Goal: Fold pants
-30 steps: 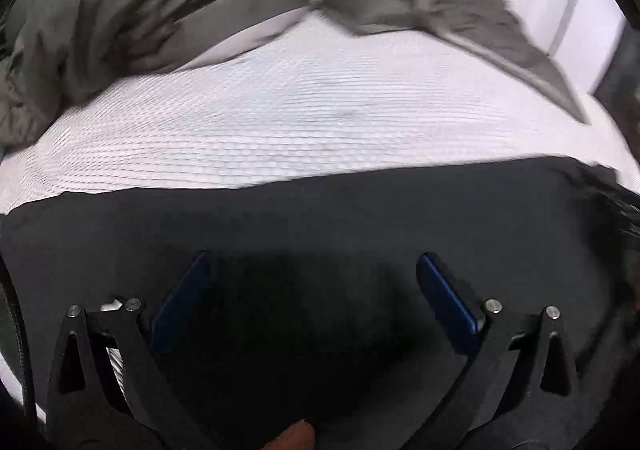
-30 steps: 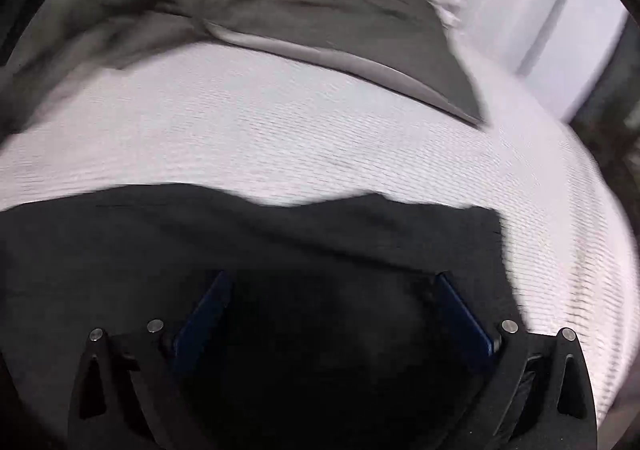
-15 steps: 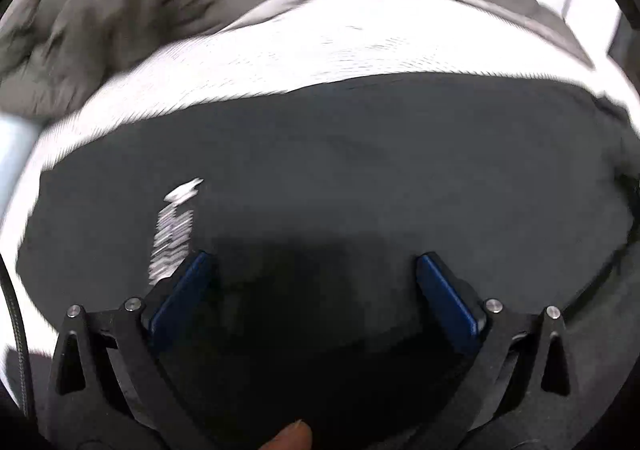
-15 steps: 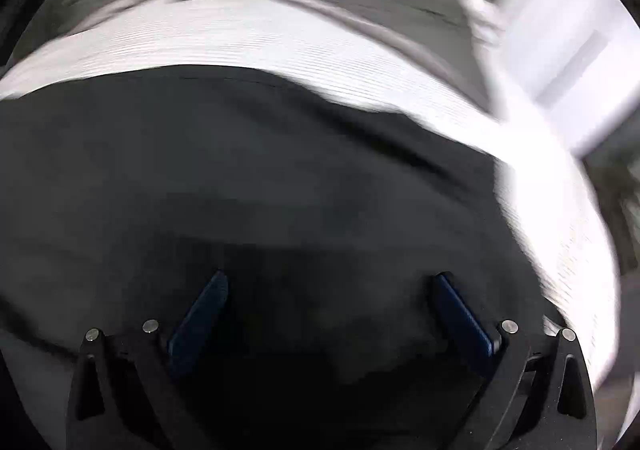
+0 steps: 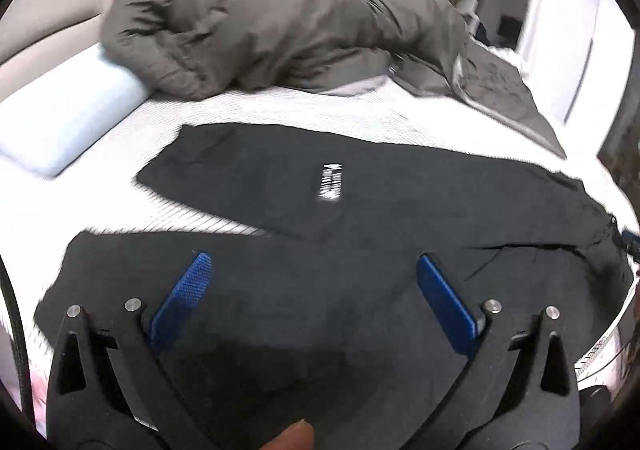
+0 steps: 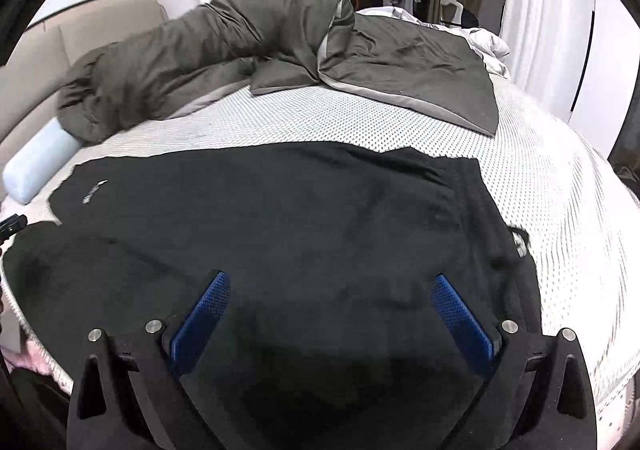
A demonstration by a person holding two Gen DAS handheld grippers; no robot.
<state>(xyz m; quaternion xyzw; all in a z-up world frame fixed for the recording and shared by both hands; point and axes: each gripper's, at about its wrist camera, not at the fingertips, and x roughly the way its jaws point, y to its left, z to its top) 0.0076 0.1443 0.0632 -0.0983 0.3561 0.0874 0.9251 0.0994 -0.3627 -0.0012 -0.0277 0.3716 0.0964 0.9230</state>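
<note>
Black pants (image 5: 360, 190) lie spread flat on a white dotted mattress (image 5: 300, 110), legs apart toward the left, a small white logo (image 5: 330, 182) on the far leg. In the right wrist view the pants (image 6: 280, 218) fill the near half, waistband at the right. My left gripper (image 5: 312, 274) is open and empty above the near leg. My right gripper (image 6: 330, 298) is open and empty above the hip area.
A crumpled grey duvet (image 5: 280, 30) lies across the far side of the bed (image 6: 560, 230). A pale blue pillow (image 5: 60, 118) sits at the left by a beige headboard (image 6: 60, 42). White curtains and a dark doorway stand behind.
Both grippers have pulled back and risen from just above the fabric. The whole pants and the far side of the room now show. Both stay open.
</note>
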